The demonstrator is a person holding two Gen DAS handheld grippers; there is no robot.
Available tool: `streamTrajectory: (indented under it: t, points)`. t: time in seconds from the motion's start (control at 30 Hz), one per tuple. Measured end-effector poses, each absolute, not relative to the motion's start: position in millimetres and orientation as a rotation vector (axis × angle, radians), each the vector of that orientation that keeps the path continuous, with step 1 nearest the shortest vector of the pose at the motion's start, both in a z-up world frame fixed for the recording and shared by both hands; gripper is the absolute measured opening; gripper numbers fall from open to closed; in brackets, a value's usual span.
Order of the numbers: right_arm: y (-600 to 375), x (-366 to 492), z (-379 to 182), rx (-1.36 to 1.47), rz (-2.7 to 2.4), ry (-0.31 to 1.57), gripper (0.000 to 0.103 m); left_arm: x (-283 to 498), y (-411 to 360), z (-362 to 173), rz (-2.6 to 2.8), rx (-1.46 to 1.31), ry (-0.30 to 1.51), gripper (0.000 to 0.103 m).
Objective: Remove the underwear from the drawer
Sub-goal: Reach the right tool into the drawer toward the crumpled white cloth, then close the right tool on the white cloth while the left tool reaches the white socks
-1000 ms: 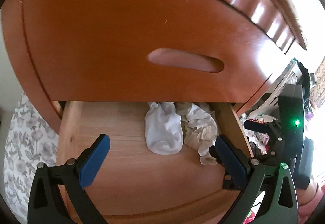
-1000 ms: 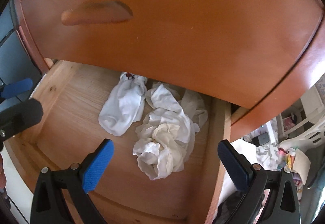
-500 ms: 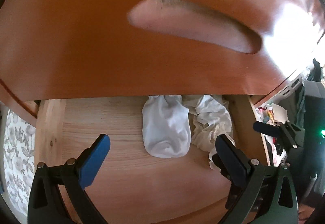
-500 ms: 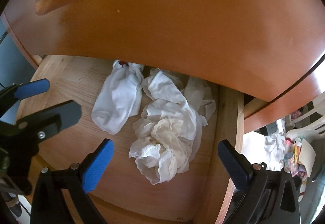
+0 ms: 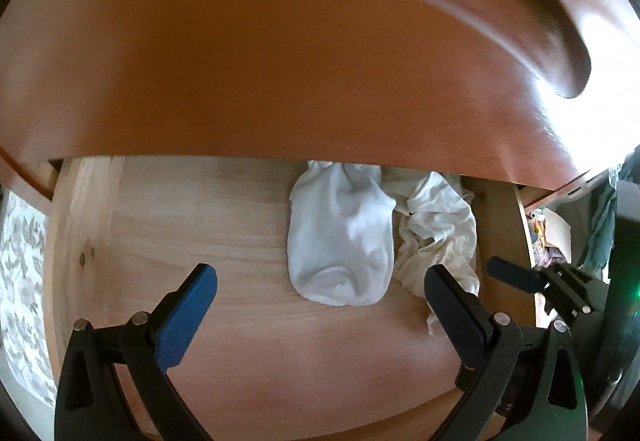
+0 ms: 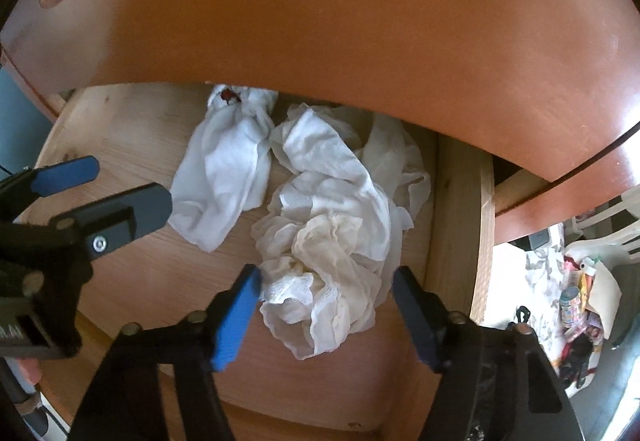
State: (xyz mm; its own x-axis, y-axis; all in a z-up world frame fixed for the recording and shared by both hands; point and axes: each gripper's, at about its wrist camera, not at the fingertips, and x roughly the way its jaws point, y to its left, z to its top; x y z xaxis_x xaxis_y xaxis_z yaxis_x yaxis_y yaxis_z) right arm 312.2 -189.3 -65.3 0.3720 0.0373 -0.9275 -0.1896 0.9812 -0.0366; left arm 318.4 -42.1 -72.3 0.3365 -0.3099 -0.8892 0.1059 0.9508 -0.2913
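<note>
Underwear [image 6: 328,241]: perhaps two white pieces; two claws.

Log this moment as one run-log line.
phase: reaching into open wooden drawer | right tool: closing around crumpled cream-white underwear, not yet gripped | left tool: open, over smooth white garment

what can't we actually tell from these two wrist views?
- Back of the open drawer: the closed drawer front above overhangs it in both views.
- Top ends of the white garment and the crumpled pile: tucked under that same front.
- Right claw: closing around the pile's near edge; whether the pads press it yet is unclear.
- Clutter beyond the drawer's right side, both views: too small, overexposed.
</note>
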Motion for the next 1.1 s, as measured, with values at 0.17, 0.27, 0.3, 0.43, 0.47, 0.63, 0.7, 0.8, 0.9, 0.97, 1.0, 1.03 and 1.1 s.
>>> streamTrajectory:
  t: [0.17,0.27,0.3,0.43,0.47,0.63,0.7,0.8,0.9,0.97,1.0,1.03,1.1]
  points:
    - [-182.3,312.7,-72.4,-0.169,0.145,1.207,0.04,316.2,-34.1,-69.3,-0.275,-0.215,1.197,0.103]
    - [-181.2,313.0,-75.5,-0.168,0.149,1.208,0.027,316.7,-37.8,-69.7,-0.256,-0.178,1.214,0.103]
    - [-181.2,312.6,-76.0,-0.168,0.149,1.202,0.02,317.5,-38.2,-68.4,-0.252,-0.161,1.218,0.103]
    - [-178.2,308.1,-77.4,-0.176,0.16,1.185,0.009,319.3,-53.3,-70.2,-0.24,-0.091,1.242,0.103]
    - [-176.7,305.6,-78.4,-0.174,0.162,1.181,0.009,320.2,-57.3,-71.5,-0.239,-0.08,1.251,0.103]
    - [-179.8,304.1,-78.0,-0.121,0.176,1.176,0.01,325.2,-74.1,-76.9,-0.237,-0.041,1.296,0.103]
    - [-183.7,306.9,-77.2,-0.107,0.179,1.175,0.01,328.7,-78.8,-78.7,-0.234,-0.038,1.31,0.103]
    - [-186.6,307.0,-75.6,-0.103,0.186,1.171,0.01,335.2,-79.1,-82.4,-0.225,-0.067,1.337,0.099]
    - [-190.1,305.9,-74.2,-0.09,0.199,1.168,0.01,342.2,-83.9,-81.7,-0.208,-0.074,1.346,0.088]
    - [-193.0,306.0,-75.2,-0.075,0.204,1.167,0.01,343.4,-86.1,-82.3,-0.204,-0.068,1.351,0.085]
    - [-194.9,306.0,-75.6,-0.066,0.207,1.166,0.01,343.7,-88.2,-83.0,-0.194,-0.065,1.351,0.08]
    - [-196.5,305.6,-75.1,-0.058,0.21,1.164,0.01,344.3,-87.8,-84.1,-0.183,-0.067,1.355,0.078]
    - [-197.9,304.9,-73.5,-0.049,0.213,1.16,0.01,344.3,-96.0,-91.1,-0.175,-0.077,1.378,0.071]
